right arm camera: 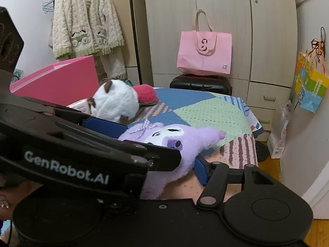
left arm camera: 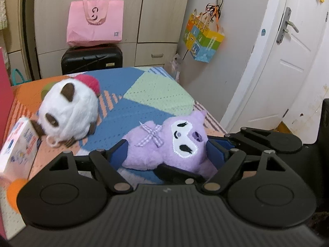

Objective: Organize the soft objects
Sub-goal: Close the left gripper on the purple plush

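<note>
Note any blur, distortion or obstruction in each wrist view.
Left wrist view: fisheye bends the white door; the white plush and small box at left are smeared; the purple plush is sharp. Right wrist view: dark corners, curved wardrobe, and the left gripper blocks the lower left.

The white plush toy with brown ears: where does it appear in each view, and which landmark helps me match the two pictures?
Left wrist view: the white plush toy lies at middle left on the patchwork blanket, left of the purple plush toy.
Right wrist view: the white plush toy sits left of centre, behind the purple plush toy, in front of a pink box.
Shared landmark: the pink tote bag on the black suitcase.
</note>
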`<state>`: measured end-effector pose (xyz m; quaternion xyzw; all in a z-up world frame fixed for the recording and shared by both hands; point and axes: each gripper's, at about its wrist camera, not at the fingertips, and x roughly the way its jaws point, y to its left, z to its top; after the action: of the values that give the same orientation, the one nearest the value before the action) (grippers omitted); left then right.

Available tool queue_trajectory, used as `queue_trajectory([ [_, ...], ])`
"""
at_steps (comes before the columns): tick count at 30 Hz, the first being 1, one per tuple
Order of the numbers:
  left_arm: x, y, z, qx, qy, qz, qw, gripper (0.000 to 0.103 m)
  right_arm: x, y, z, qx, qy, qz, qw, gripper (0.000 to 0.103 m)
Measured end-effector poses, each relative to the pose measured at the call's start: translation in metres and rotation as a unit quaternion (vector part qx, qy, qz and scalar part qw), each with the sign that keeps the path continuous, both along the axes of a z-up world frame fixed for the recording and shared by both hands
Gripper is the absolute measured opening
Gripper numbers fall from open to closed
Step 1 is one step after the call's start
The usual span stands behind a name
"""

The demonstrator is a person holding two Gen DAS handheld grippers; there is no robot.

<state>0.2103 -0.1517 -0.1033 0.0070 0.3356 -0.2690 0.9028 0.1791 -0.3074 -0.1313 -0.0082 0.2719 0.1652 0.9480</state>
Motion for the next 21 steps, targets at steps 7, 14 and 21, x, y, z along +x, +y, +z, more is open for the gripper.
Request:
queue_trajectory([
  [7,-0.028,0.010,0.011,0.005,-0.018,0.005,0.9998,0.080,-0.022,0.009,0.006,0.010,-0.011,0.007,1.000,0.065],
  [14,-0.050,0.024,0.016,0.006,-0.013,0.010,0.9999,0.080,-0.047,0.021,0.011,0.020,-0.011,0.012,1.000,0.065],
  [21,-0.072,0.038,0.021,-0.002,-0.010,0.018,0.9998,0.080,-0.064,0.032,0.018,0.019,-0.003,0.017,1.000,0.065],
])
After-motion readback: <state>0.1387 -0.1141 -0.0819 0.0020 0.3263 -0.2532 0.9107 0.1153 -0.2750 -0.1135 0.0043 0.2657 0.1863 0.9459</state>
